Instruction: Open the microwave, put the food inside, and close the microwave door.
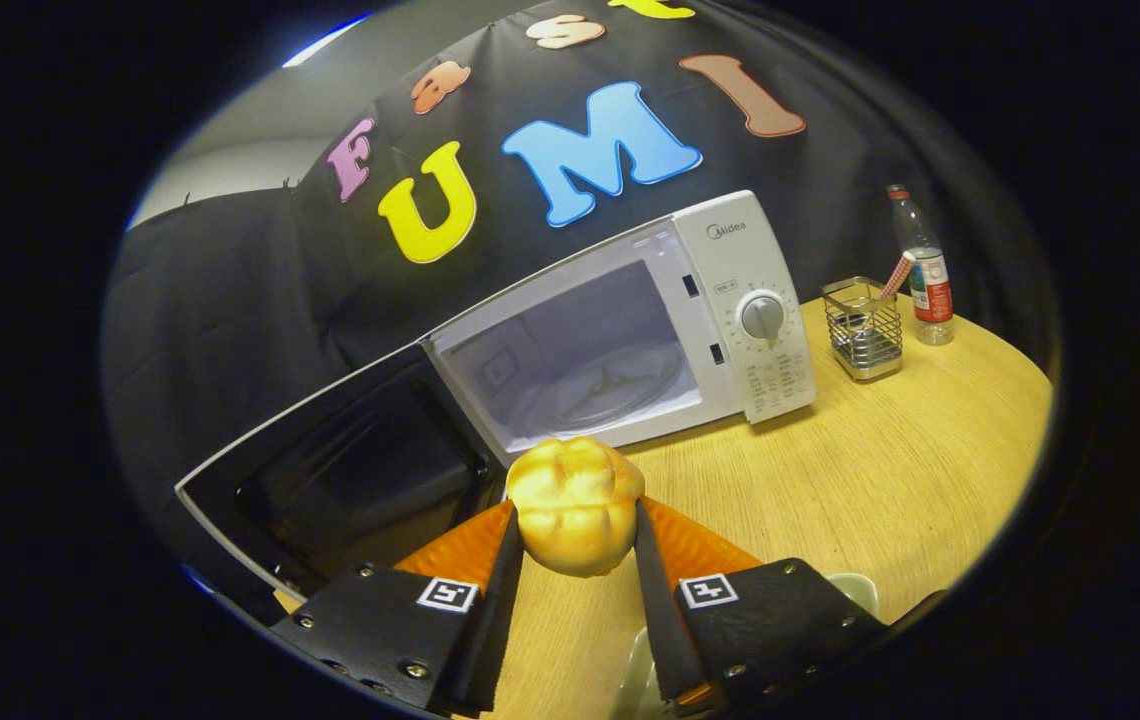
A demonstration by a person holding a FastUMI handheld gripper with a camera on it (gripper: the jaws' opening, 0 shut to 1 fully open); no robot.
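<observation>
A golden bread roll sits between my two fingers, and the gripper is shut on it, holding it above the wooden table. Just beyond the roll stands a white microwave with its door swung wide open to the left. Its pale cavity faces me, with a glass turntable on its floor. A round dial sits on the control panel to the right of the cavity.
Right of the microwave, a wire mesh holder with a straw and a plastic bottle stand on the wooden table. A pale dish rim lies under the right finger. Black cloth hangs behind.
</observation>
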